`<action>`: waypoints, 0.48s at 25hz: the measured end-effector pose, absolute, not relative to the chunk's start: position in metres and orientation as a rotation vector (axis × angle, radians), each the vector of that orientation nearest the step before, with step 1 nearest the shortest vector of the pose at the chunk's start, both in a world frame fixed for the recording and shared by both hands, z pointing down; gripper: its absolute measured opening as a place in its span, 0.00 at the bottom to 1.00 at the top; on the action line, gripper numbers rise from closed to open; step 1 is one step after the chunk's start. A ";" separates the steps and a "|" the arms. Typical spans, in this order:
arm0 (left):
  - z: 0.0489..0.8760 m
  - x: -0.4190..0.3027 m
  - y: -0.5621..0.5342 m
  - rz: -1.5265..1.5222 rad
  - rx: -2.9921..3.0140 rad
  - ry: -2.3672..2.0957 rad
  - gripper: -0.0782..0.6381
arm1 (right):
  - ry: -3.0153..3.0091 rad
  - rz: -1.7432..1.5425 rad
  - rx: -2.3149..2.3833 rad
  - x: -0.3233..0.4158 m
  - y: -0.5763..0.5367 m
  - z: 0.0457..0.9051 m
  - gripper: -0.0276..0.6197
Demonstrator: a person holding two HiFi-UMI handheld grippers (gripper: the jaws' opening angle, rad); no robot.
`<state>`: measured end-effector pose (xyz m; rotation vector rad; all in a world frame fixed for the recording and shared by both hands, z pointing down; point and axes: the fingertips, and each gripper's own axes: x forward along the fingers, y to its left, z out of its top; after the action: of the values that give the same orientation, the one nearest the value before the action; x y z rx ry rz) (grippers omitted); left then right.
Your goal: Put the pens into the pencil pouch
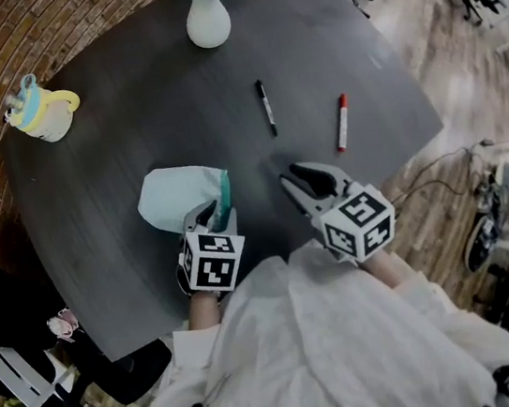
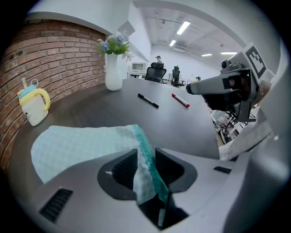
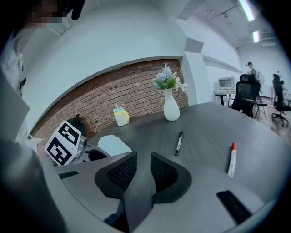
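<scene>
1. Pouch [image 1: 173, 196]: soft, light cloth that lies flat on the table [image 1: 111, 134], near left. It is likely to sag and slide. Take hold at the zipper edge [image 2: 144, 141] on its right side.
2. Black pen [image 1: 266, 107] and red pen [image 1: 343, 122]: both lie on the table, farther off and to the right, outside the pouch. They look light, stiff and smooth and may roll. Grip mid-barrel.
3. Left gripper [image 1: 214, 215]: pitched steeply down. Jaws apart around the zipper edge, no visible pinch.
4. Right gripper [image 1: 303, 181]: angled down, right of the pouch. Jaws apart, nothing between them.

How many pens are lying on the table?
2. A black pen lies near the table middle; a red-capped pen lies to its right, nearer the edge. The pencil pouch hides its inside, so more could be there.
</scene>
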<state>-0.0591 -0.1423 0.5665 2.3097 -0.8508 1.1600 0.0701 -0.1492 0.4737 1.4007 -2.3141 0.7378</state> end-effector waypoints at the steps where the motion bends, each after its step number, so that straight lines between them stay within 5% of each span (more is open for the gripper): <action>1: 0.568 -0.059 -0.143 1.161 2.305 -0.856 0.28 | -2.314 0.736 1.389 0.070 -0.149 0.474 0.16; 12: 0.557 -0.062 -0.151 1.083 2.287 -0.946 0.17 | -2.317 0.747 1.334 0.097 -0.161 0.473 0.16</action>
<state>-0.0618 -0.1510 0.5574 2.2870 -0.9460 1.0831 0.0967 -0.1606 0.4727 1.3344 -2.3174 0.7466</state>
